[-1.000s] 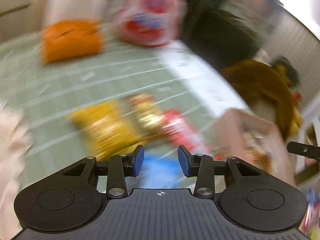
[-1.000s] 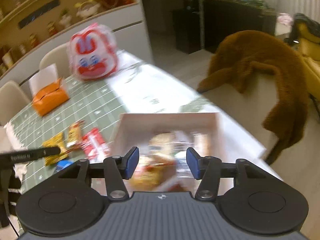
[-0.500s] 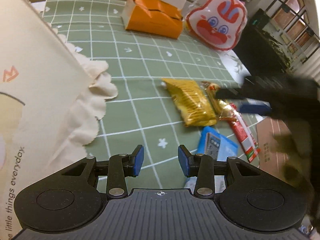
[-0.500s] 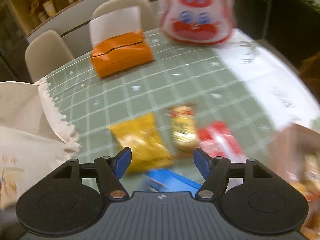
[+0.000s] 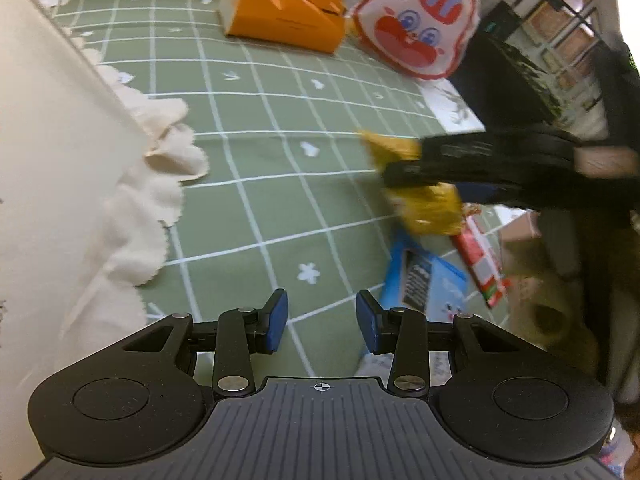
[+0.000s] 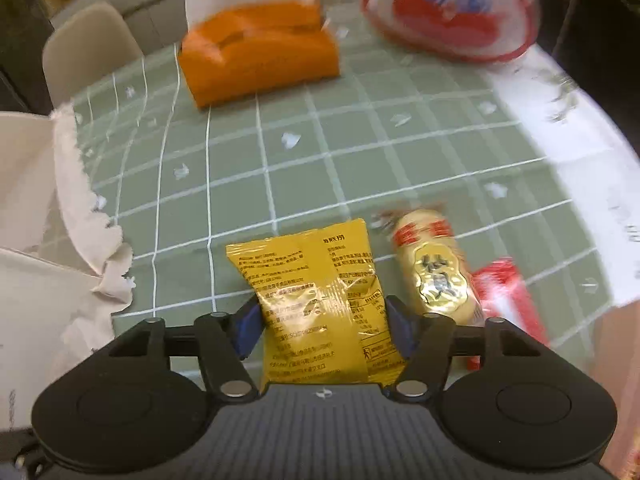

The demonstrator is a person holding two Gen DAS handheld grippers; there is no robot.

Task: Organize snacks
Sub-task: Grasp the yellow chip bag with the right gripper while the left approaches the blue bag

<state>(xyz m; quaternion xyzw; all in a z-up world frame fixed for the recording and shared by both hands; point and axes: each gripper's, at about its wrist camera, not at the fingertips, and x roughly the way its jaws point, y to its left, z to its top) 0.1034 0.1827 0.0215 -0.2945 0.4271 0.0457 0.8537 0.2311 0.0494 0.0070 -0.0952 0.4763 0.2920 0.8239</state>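
Since the earlier frame your right claw (image 6: 322, 328) has swung from the box to the yellow packet (image 6: 316, 304), its jaws just closing; the blue pads now flank the packet's sides, though whether they press it cannot be told. Packet long axis runs straight ahead between the fingers, far end away from you. Just right of the claw lie a gold packet (image 6: 434, 272) and a red packet (image 6: 508, 300). Your left claw (image 5: 322, 322) hangs spread and empty over the green cloth (image 5: 260, 152). Only the left view shows a blue packet (image 5: 424, 280) right of that claw. Ahead stand an orange tissue box (image 6: 260, 60) and a rabbit bag (image 5: 416, 24); a cream bag (image 5: 60, 180) lies left.
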